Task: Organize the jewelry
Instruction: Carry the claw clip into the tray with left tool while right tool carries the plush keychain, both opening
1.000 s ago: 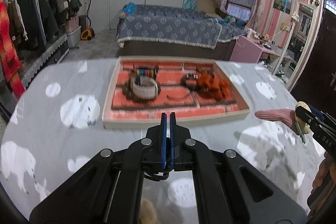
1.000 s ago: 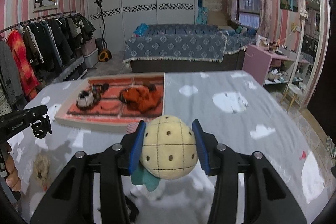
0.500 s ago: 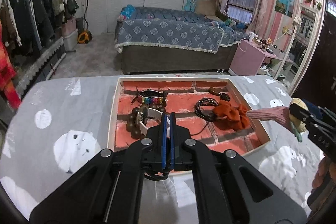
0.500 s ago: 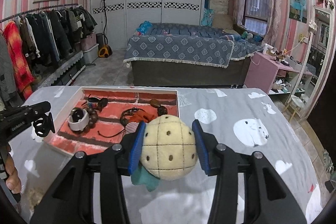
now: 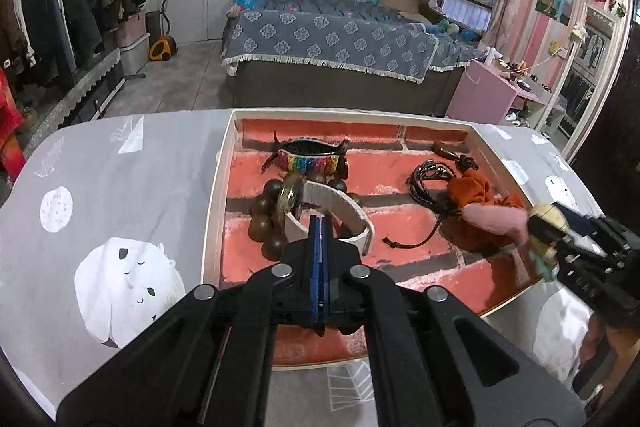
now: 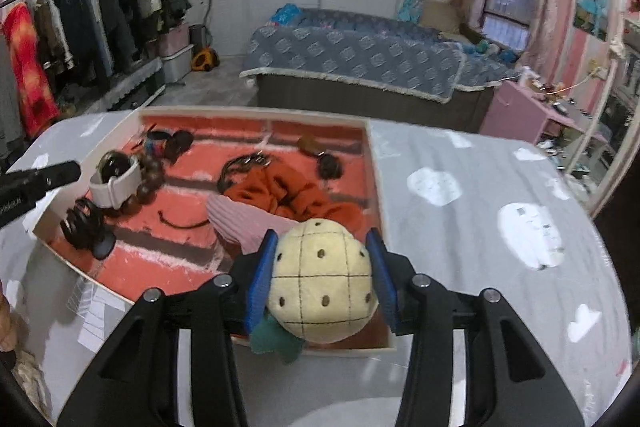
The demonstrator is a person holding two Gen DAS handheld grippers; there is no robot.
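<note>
A shallow tray (image 5: 218, 163) with a red brick-pattern lining (image 6: 374, 171) lies on the table. In it lie a white cuff bracelet (image 5: 340, 211) on brown wooden beads (image 5: 260, 207), a rainbow beaded band (image 5: 308, 161), black cords (image 5: 426, 175) and an orange scrunchie (image 6: 280, 191). My left gripper (image 5: 320, 223) is shut and empty, just above the white cuff. My right gripper (image 6: 322, 267) is shut on a yellow plush pineapple hair tie (image 6: 322, 293) with a pink band (image 6: 244, 219), over the tray's near right corner.
The table has a grey cloth with white bear prints (image 5: 128, 287). White paper (image 6: 100, 311) lies under the tray's near edge. A bed (image 5: 332, 43), a clothes rack (image 5: 60, 19) and a pink side table (image 5: 496, 95) stand beyond the table.
Both grippers have moved forward over the tray. The left one now sits above the white cuff. The right one has carried the plush hair tie over the tray's near right corner.
</note>
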